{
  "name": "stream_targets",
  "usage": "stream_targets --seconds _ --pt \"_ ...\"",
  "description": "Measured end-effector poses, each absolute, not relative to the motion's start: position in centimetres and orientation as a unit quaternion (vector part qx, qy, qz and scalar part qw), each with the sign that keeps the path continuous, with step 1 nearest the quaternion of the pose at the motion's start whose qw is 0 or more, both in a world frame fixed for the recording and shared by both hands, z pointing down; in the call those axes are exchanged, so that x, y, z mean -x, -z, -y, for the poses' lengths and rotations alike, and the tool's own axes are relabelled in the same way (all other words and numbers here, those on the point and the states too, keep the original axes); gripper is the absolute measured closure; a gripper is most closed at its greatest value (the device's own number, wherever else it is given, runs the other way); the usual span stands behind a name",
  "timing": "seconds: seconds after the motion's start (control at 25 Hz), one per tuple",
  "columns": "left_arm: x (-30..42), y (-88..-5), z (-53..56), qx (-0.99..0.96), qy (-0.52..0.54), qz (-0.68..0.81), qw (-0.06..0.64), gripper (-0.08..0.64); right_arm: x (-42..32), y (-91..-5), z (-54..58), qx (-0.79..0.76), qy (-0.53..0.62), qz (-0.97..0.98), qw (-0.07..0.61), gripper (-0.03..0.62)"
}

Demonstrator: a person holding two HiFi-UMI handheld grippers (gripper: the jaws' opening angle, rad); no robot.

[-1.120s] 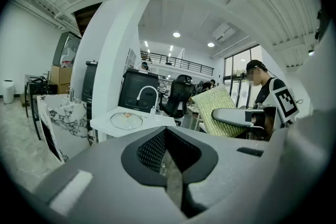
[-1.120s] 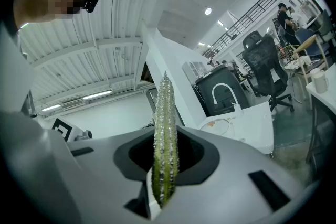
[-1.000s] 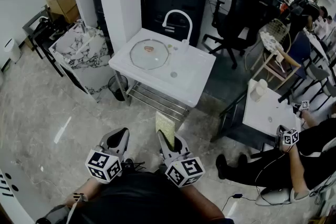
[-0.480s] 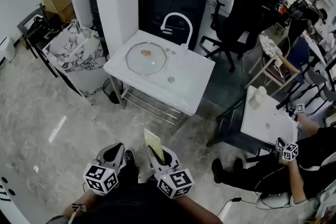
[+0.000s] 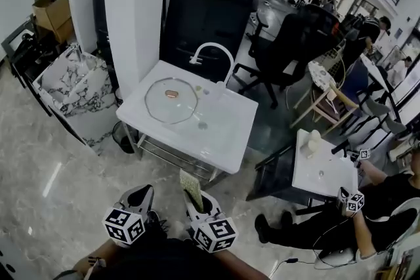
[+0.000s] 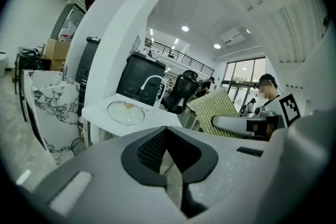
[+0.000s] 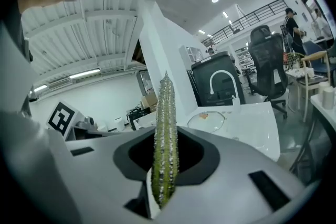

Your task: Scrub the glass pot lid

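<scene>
Scrubbing not begun, by the look of it. Glass pot lid [image 5: 169, 100] lies flat on the left part of the white sink table [image 5: 226, 138], brownish knob up, just in front of the curved faucet [image 5: 211, 51]. Nothing is touching the lid, and no suds or water can be made out on it from this range. The person stands on the marble floor well apart from the table, both tools held low and close to the body. Right gripper [image 5: 197, 201]: fingers closed on a yellow-green scrub sponge [image 5: 191, 185], gripped at its lower end so most of the pad stands up clear of the fingers. In the right gripper view it is edge-on, its nubbly face plain, pointing roughly toward the lid. Left gripper [image 5: 140, 195]: fingers brought together, nothing between them, only floor beyond. Done so far, as I judge it: the scrubbing tool is in hand and the lid is laid out within the sink area. Left to do: close the gap to the table, probably steady the lid by rim or knob with the free left tool, bring the sponge face onto the glass and work it across. Whether the sponge is wet or soaped cannot be told.
</scene>
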State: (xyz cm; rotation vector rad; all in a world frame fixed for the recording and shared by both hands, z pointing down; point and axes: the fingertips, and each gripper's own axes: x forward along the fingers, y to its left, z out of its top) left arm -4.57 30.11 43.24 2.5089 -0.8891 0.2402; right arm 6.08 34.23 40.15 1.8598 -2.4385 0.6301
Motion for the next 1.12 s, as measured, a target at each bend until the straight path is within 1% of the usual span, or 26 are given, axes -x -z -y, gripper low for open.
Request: stream_targets --seconds 0.2,0.32,0.4,0.6,0.76,1.12 --pt "3.1 -43.1 -25.6 -0.93 -0.083 0.264 0.24 0.56 -6.4 -40.6 -30.1 -0.634 -0.209 0.745 0.007 0.526" --pt "3.8 -44.1 -22.7 -0.929 -0.087 0.256 0.251 0.56 -6.0 -41.6 -27.5 -0.642 -0.225 0.733 0.006 0.526" --pt "4.6 -44.7 -21.2 -0.926 -0.087 0.251 0.27 0.561 -5.5 -42.0 -26.4 -0.647 -0.236 0.725 0.012 0.526" --pt "5.6 -44.2 -18.1 -0.925 -0.065 0.238 0.289 0.56 -3.7 -42.2 -23.1 -0.646 -0.244 0.722 0.041 0.526" --pt "6.8 -45.6 -16.4 -0.915 -0.066 0.253 0.307 0.56 -1.7 -42.8 -20.6 -0.621 -0.242 0.743 0.059 0.526" --pt "11.1 -45.7 -9.7 -0.884 -0.063 0.354 0.299 0.56 -0.7 -44.1 -12.8 -0.563 -0.277 0.778 0.033 0.526"
